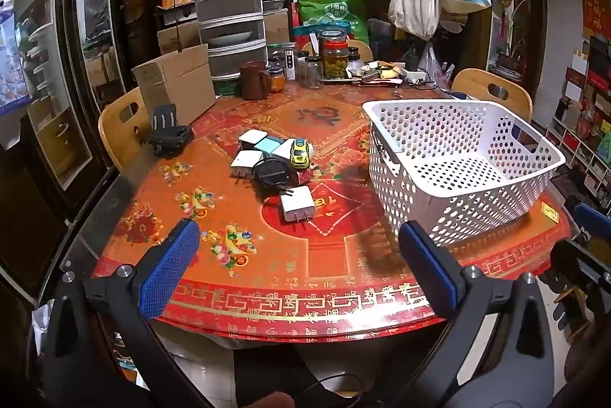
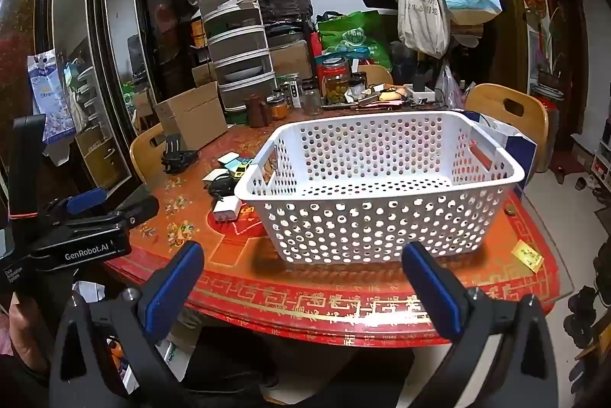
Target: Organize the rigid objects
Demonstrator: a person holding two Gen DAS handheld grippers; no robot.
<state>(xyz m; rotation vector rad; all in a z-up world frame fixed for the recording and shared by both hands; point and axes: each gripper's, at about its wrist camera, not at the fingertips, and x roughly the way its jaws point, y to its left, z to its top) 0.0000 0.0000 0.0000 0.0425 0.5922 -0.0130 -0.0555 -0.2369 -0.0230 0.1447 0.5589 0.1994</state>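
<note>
Left tool spread wide, holding nothing; the white charger lies just ahead on the counter, prongs toward it. Right tool, also spread, faces the basket.

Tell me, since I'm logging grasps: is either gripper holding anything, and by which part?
Nothing is held. The left gripper and right gripper are both open and empty, short of the chargers and the basket.
</note>
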